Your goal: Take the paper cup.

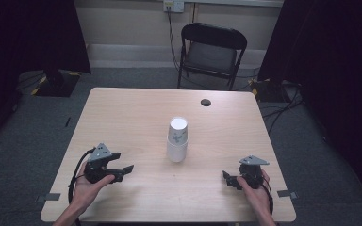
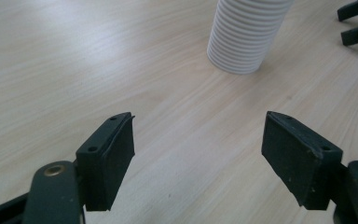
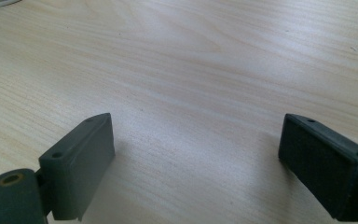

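Left claw is gaping empty (right claw likewise), facing the tall ribbed white paper-cup stack; an off-centre approach risks toppling it.

A lab-like recording room: black curtains, lone table, folding chair, floor cables

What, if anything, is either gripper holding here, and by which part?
Nothing is held. The left gripper and the right gripper both stand open over bare table, apart from the stack of paper cups.
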`<state>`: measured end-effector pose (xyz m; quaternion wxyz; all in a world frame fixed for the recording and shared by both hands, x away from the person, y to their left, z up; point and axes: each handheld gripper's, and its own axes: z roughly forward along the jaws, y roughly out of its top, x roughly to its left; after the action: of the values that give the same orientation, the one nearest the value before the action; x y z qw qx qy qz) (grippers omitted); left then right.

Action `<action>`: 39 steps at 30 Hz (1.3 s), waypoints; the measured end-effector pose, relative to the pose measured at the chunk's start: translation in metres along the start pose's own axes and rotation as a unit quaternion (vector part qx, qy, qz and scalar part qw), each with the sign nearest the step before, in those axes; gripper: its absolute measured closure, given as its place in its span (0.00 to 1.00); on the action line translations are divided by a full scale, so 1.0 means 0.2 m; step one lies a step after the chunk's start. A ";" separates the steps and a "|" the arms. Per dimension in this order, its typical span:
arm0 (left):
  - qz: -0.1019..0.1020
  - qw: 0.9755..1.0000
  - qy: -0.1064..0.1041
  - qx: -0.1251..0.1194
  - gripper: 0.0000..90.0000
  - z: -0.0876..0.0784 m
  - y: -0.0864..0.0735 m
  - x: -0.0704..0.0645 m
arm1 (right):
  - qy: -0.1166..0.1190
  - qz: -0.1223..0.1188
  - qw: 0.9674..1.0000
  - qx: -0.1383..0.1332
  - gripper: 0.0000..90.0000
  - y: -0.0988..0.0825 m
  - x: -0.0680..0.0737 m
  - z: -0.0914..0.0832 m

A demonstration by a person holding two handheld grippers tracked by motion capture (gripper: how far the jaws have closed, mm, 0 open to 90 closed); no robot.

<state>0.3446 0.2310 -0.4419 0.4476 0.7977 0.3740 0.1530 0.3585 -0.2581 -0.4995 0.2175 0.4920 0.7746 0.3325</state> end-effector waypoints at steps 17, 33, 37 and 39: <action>-0.010 0.998 -0.043 -0.033 0.32 0.11 0.22 -0.08 | 0.001 -0.002 1.000 0.000 0.11 0.00 0.00 0.00; 0.009 0.996 -0.058 -0.074 0.30 0.16 0.42 -0.14 | 0.001 -0.002 1.000 -0.001 0.11 0.00 0.00 0.00; 0.008 0.995 -0.062 -0.074 0.29 0.18 0.48 -0.13 | 0.002 -0.002 1.000 0.000 0.11 0.00 0.00 0.00; 0.015 0.996 -0.068 -0.063 0.29 0.21 0.50 -0.12 | 0.001 -0.001 1.000 0.000 0.11 0.00 0.00 0.00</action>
<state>0.3985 0.1561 -0.3795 0.5192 0.7819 0.3205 0.1279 0.3589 -0.2582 -0.4995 0.2171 0.4903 0.7755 0.3333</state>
